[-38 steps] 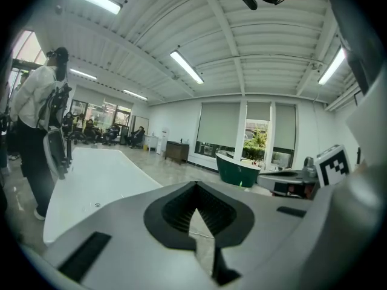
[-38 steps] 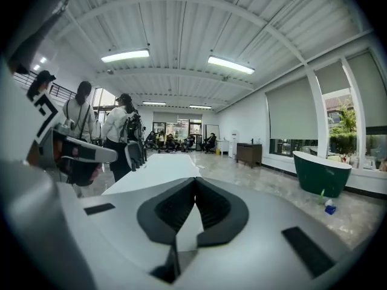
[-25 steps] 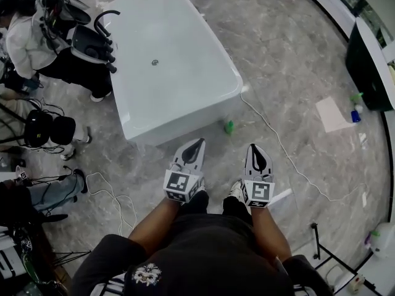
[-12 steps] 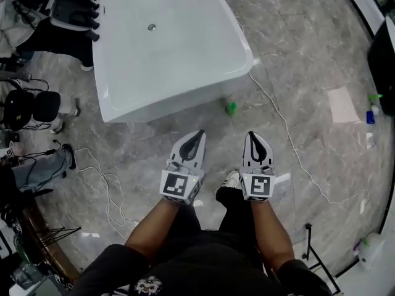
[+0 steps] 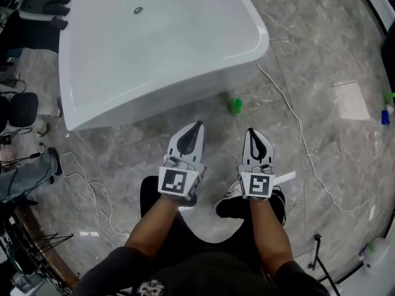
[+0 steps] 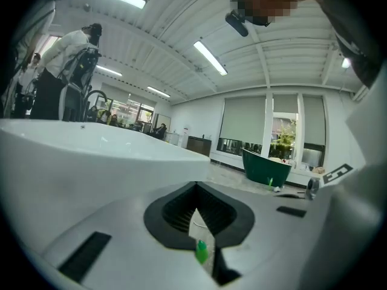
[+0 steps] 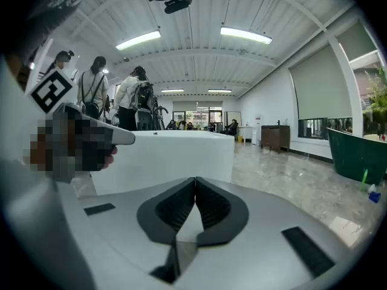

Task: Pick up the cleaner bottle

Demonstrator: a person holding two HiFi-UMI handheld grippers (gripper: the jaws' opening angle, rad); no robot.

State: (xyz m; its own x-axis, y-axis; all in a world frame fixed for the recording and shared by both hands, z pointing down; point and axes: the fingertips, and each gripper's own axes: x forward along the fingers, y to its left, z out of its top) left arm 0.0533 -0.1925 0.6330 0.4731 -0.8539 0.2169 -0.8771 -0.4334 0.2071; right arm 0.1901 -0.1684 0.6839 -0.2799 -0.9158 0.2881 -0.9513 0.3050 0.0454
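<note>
**Small green cleaner bottle on the floor beside a white bathtub, both grippers closed and empty**

The cleaner bottle (image 5: 235, 105) is a small bright green bottle standing on a grey marble floor (image 5: 321, 48). It sits just beside the outer wall of a large white freestanding bathtub (image 5: 185, 85), near the tub's rounded corner. Nothing is touching it.

Seen from the head view, the bottle lies ahead of two hand-held grippers and between the lines along which they point. The left gripper (image 5: 199, 125) has its jaws closed to a point, with nothing gripped. In the left gripper view the green bottle (image 6: 202, 251) shows through the gap below the left gripper's (image 6: 196, 190) meeting tips, down on the floor beyond and not between the pads. The right gripper (image 5: 250, 131) is likewise closed, its tips pressed together on nothing, as the right gripper view (image 7: 195, 180) confirms. Each gripper carries a cube with black-and-white square markers, on the left (image 5: 179, 182) and on the right (image 5: 257, 187), and is held on a bare forearm.

A thin white cable (image 5: 296, 134) runs across the floor to the right of the bottle. Another spray bottle (image 5: 386, 113) stands at the far right edge. In the right gripper view several people (image 7: 130, 104) stand behind the tub. A dark green tub (image 6: 266, 168) appears far off in the left gripper view.
</note>
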